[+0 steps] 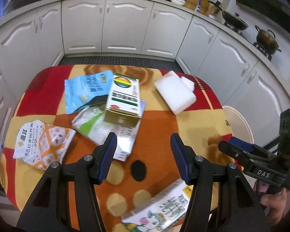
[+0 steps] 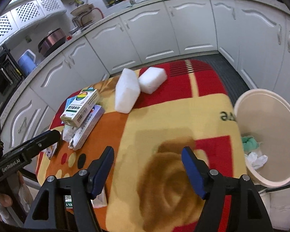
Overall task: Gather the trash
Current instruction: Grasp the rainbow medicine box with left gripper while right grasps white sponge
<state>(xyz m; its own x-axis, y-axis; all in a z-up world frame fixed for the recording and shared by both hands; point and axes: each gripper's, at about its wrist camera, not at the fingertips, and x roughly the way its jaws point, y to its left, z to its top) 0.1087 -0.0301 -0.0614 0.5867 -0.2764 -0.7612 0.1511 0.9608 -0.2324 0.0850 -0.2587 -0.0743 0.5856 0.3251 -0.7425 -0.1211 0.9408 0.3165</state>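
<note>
Two grippers are in our hands, and both hang over a table (image 2: 212,108) with a red, orange and yellow cloth. Our left gripper (image 1: 143,154) has its blue pads apart with nothing between them; only the cloth shows in the gap. Our right gripper (image 2: 147,171) also has its jaws apart and holds nothing. In the left view, trash lies in a pile at about 11 o'clock from the left gripper: a box with a rainbow circle (image 1: 123,98) sits on top of a flat white box (image 1: 125,141), a blue bag (image 1: 83,92) and a green and white packet (image 1: 89,123). An orange and white bag (image 1: 42,145) lies at 9 o'clock, near the table edge. A white foam block (image 1: 175,94) rests at 1 o'clock, touching a smaller foam block (image 1: 188,83) behind it. A flat pack with a cartoon picture (image 1: 160,208) lies at 6 o'clock, partly under the gripper. In the right view, a cream trash bin (image 2: 276,104) stands just beside the table at 3 o'clock. Inside it we see a green crumpled thing (image 2: 250,143) and a white crumpled paper (image 2: 257,160).
</note>
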